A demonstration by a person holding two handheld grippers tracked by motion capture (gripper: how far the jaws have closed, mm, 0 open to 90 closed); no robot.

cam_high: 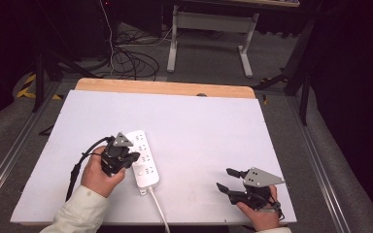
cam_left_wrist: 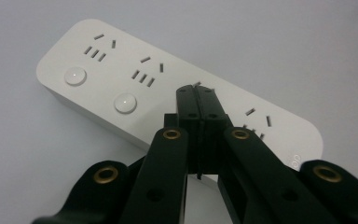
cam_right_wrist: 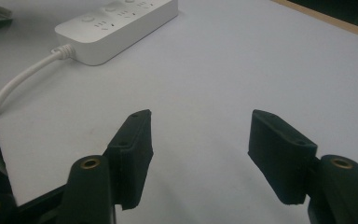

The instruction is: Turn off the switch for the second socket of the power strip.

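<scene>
Power strip [cam_high: 143, 159]: a long white one with rows of plug holes and round buttons. It lies flat on the white table [cam_high: 199, 126], near the front edge on the person's left side.
Cord [cam_high: 159, 208]: white, it comes out of the near end of the power strip and runs off the front of the table.
Left tongs [cam_high: 126, 158]: the jaws are pressed tight together with nothing between them. The tips point down at the top of the power strip (in the left gripper view they sit over the row of buttons, by the third set of holes). I cannot tell if they touch it.
Left hand [cam_high: 97, 172]: it holds the left tongs, just beside the power strip.
Right tongs [cam_high: 226, 178]: the jaws are wide apart and hold nothing. They sit low over the bare table, well apart from the power strip, and point toward it.
Right hand [cam_high: 262, 213]: at the front right of the table, it holds the right tongs.
Buttons [cam_left_wrist: 125, 102]: round and white, one beside each set of holes.
</scene>
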